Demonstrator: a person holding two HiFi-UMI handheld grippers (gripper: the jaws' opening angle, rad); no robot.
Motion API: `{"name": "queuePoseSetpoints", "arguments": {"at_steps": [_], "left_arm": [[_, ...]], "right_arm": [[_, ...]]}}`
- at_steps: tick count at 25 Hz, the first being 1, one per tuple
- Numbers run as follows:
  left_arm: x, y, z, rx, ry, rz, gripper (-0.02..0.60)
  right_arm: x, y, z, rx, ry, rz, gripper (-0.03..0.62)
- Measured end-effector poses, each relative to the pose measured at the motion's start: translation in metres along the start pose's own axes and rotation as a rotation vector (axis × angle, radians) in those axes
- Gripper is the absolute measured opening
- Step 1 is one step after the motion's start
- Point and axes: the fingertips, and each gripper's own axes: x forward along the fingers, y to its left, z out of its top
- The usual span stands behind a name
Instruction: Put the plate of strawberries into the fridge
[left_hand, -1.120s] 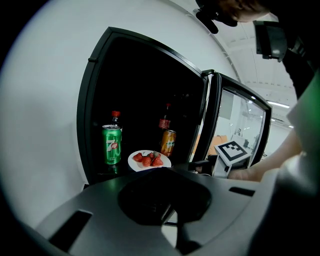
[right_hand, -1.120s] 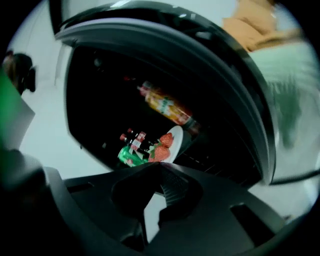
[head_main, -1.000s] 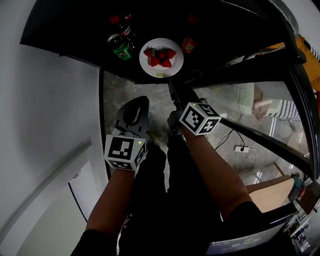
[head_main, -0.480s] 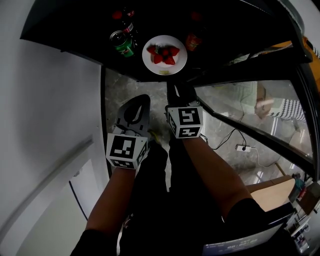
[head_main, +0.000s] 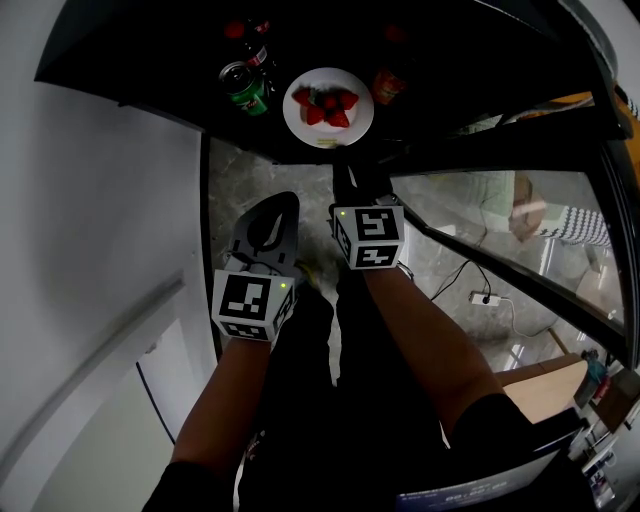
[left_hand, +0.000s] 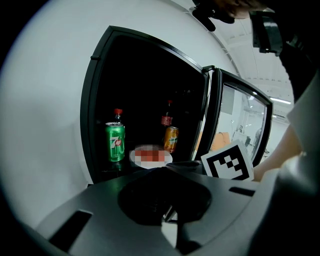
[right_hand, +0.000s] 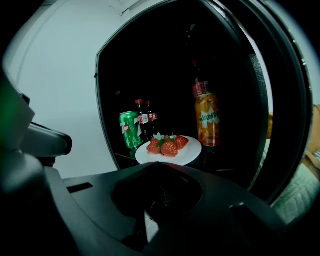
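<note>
Left gripper (head_main: 278, 212) jaws closed together, empty, right gripper (head_main: 351, 180) jaws closed, empty, short of plate of strawberries (head_main: 328, 107) on fridge (head_main: 130, 60) shelf, marble floor (head_main: 238, 172) below.

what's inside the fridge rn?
In the fridge: plate of strawberries at the front, green can and two cola bottles left of it, orange bottle right. The back and anything higher are lost in darkness.

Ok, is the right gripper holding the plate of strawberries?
No, the plate stands inside the fridge beside the green can, well clear of the right gripper.
</note>
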Motion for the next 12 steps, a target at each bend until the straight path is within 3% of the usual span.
{"name": "queuePoseSetpoints", "arguments": {"at_steps": [12], "left_arm": [[-0.003,0.012,-0.006,-0.023,0.003,0.036,-0.015]], "right_arm": [[0.03,-0.01,0.015,0.011,-0.018,0.0,0.003]]}}
